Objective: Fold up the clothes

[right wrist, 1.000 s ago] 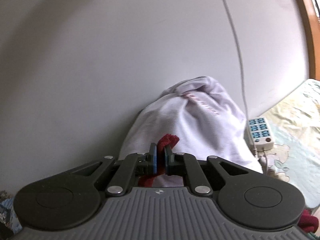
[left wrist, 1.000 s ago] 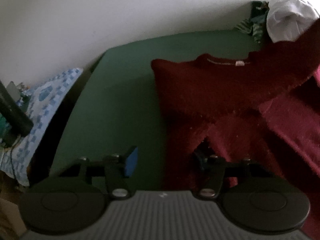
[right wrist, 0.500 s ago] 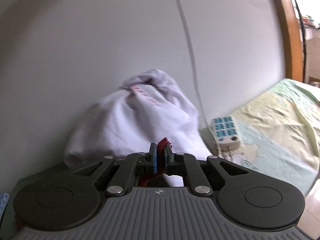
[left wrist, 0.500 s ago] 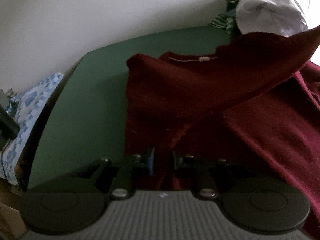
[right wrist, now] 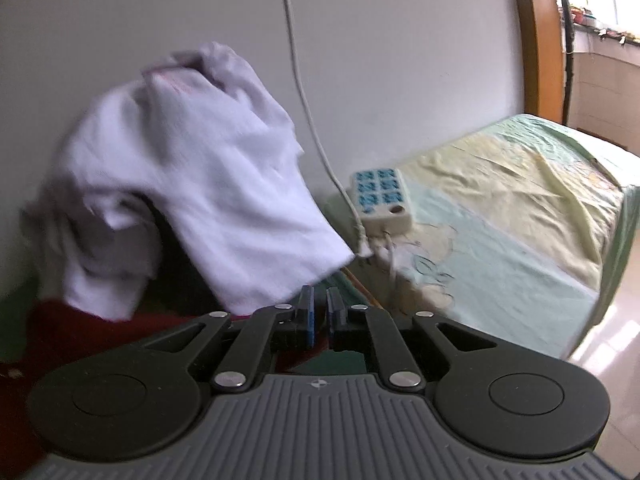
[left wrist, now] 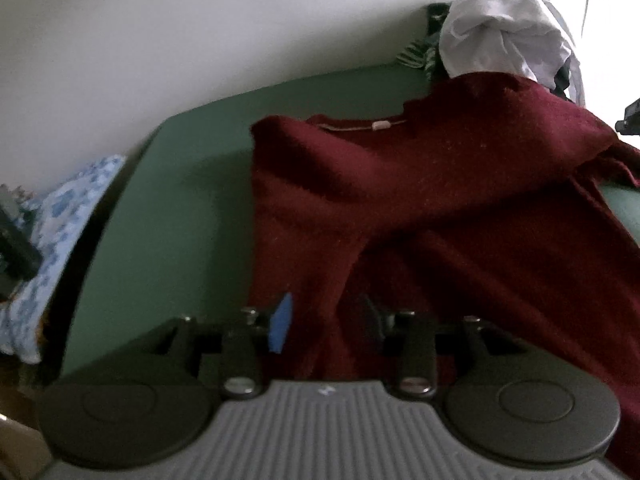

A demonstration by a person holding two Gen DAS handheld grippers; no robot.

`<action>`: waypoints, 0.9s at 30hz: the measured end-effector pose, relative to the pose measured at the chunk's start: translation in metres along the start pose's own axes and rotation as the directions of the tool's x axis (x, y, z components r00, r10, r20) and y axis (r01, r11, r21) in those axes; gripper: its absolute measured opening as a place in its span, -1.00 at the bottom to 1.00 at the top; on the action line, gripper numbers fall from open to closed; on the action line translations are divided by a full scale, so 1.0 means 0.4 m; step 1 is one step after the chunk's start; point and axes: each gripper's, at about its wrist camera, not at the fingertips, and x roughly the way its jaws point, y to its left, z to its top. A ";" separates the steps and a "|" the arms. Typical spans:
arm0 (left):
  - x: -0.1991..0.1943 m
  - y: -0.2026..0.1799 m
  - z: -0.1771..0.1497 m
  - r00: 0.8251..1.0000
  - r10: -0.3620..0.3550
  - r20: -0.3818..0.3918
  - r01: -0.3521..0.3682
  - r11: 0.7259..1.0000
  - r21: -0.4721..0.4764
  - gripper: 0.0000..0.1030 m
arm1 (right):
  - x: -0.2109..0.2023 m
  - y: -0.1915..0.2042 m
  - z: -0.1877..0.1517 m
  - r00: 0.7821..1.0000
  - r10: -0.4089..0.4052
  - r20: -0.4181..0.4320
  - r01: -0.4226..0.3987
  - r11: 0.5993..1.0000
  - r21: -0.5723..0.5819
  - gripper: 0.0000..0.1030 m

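A dark red sweater (left wrist: 440, 200) lies on the green table (left wrist: 180, 200), collar toward the wall. One side of it rises in a fold toward the right edge of the left wrist view. My left gripper (left wrist: 326, 320) is over the sweater's near left edge. Its jaws are opening, and a loose fold of red cloth stands between them without being pressed. My right gripper (right wrist: 320, 316) is shut, with the red sweater (right wrist: 80, 328) running in under its fingers. Little of that cloth shows between the pads.
A heap of white clothing (right wrist: 200, 180) is piled against the wall at the table's far corner, also visible in the left wrist view (left wrist: 500, 36). A power strip (right wrist: 380, 196) with its cable (right wrist: 300, 80) lies on a bed (right wrist: 520, 200) to the right. Blue patterned cloth (left wrist: 60, 232) lies left of the table.
My left gripper's jaws closed on the sweater's edge, then spread apart again while shifting right. My right gripper has sunk with the sweater; the red tip above its pads no longer shows.
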 end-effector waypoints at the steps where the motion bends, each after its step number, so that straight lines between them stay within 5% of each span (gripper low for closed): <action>1: -0.015 0.014 -0.014 1.000 -0.001 -0.012 0.001 1.000 -0.014 -0.05 | 0.015 -0.012 -0.005 1.000 -0.021 -0.018 0.021 1.000 0.011 -0.90; 3: -0.047 0.044 -0.051 0.999 0.005 -0.041 -0.007 0.999 -0.048 -0.04 | 0.039 -0.041 -0.013 0.997 -0.052 -0.062 0.055 0.997 0.048 -0.97; 7: -0.112 0.097 -0.149 0.992 0.051 -0.116 -0.062 0.994 -0.092 -0.04 | -0.023 -0.060 0.000 1.000 -0.028 -0.010 0.029 0.996 0.079 -0.78; 10: -0.170 0.125 -0.222 0.984 0.042 -0.170 -0.068 0.987 -0.147 -0.04 | -0.115 -0.017 0.005 0.995 0.092 0.041 -0.093 0.995 0.020 -0.58; 12: -0.208 0.117 -0.259 0.982 0.056 -0.180 -0.081 0.988 -0.134 -0.04 | -0.175 0.035 -0.012 0.971 0.240 0.009 -0.240 0.970 -0.031 -0.39; 13: -0.224 0.109 -0.273 0.982 0.057 -0.181 -0.081 0.989 -0.127 -0.04 | -0.205 0.062 -0.021 0.950 0.312 -0.011 -0.313 0.948 -0.054 -0.37; 15: -0.241 0.099 -0.300 0.980 0.048 -0.194 -0.076 0.987 -0.139 -0.04 | -0.252 0.137 -0.071 0.875 0.467 -0.128 -0.480 0.872 -0.096 -0.37; 19: -0.262 0.092 -0.349 0.974 0.033 -0.223 -0.076 0.980 -0.186 -0.15 | -0.302 0.300 -0.210 0.667 0.620 -0.413 -0.712 0.694 -0.109 -0.38; 23: -0.286 0.099 -0.393 0.969 0.019 -0.247 -0.084 0.963 -0.255 -0.20 | -0.331 0.407 -0.326 0.560 0.624 -0.545 -0.779 0.620 -0.092 -0.38; 26: -0.302 0.100 -0.423 0.968 0.009 -0.252 -0.086 0.951 -0.296 -0.20 | -0.345 0.446 -0.367 0.524 0.616 -0.589 -0.799 0.594 -0.089 -0.30; 27: -0.307 0.099 -0.430 0.969 0.005 -0.249 -0.084 0.947 -0.309 -0.27 | -0.347 0.454 -0.372 0.529 0.610 -0.590 -0.798 0.594 -0.100 -0.29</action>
